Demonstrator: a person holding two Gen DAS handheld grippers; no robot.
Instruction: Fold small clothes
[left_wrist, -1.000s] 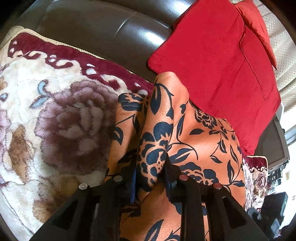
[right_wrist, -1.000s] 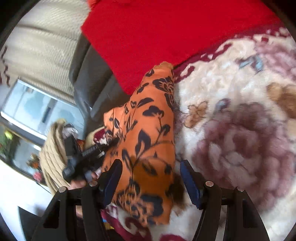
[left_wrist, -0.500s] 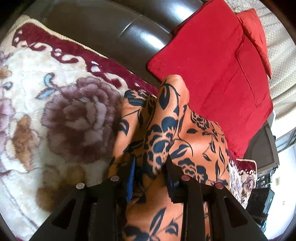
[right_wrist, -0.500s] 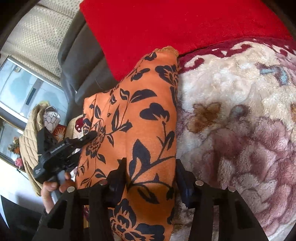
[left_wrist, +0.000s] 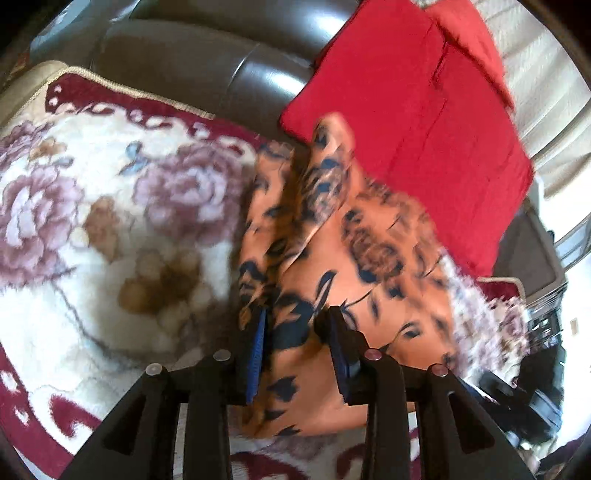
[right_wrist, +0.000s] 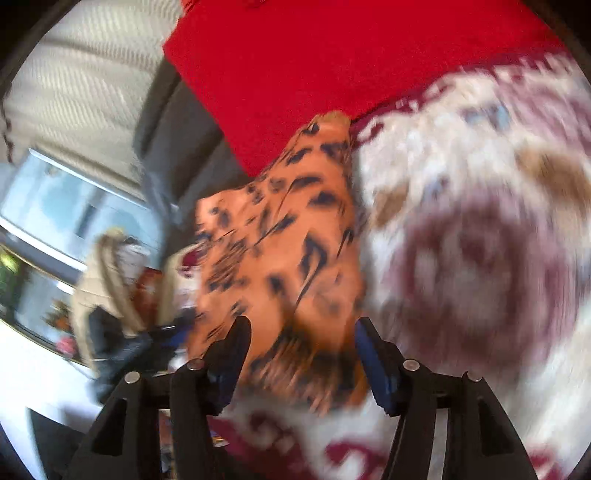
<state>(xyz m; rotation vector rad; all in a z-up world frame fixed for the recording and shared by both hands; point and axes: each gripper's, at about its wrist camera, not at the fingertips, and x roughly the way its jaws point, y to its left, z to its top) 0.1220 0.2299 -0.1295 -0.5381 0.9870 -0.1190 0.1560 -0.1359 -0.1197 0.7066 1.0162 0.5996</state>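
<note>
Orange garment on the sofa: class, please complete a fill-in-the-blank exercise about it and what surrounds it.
1. The orange garment is printed with dark ____.
2. It lies on a floral ____ spread over the sofa.
3. The cushion touching the garment's far tip is ____.
4. In the right wrist view, the right hand-held gripper has its jaws ____ around the garment.

Missing words: flowers; blanket; red; open

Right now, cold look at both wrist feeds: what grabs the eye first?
The orange garment with dark floral print, lying mid-frame on the cream-and-maroon floral blanket and running up to the big red cushion behind it. The left gripper has its jaws closed on a fold of it; the right gripper has its jaws spread around the near end. Both views are motion-blurred.
</note>
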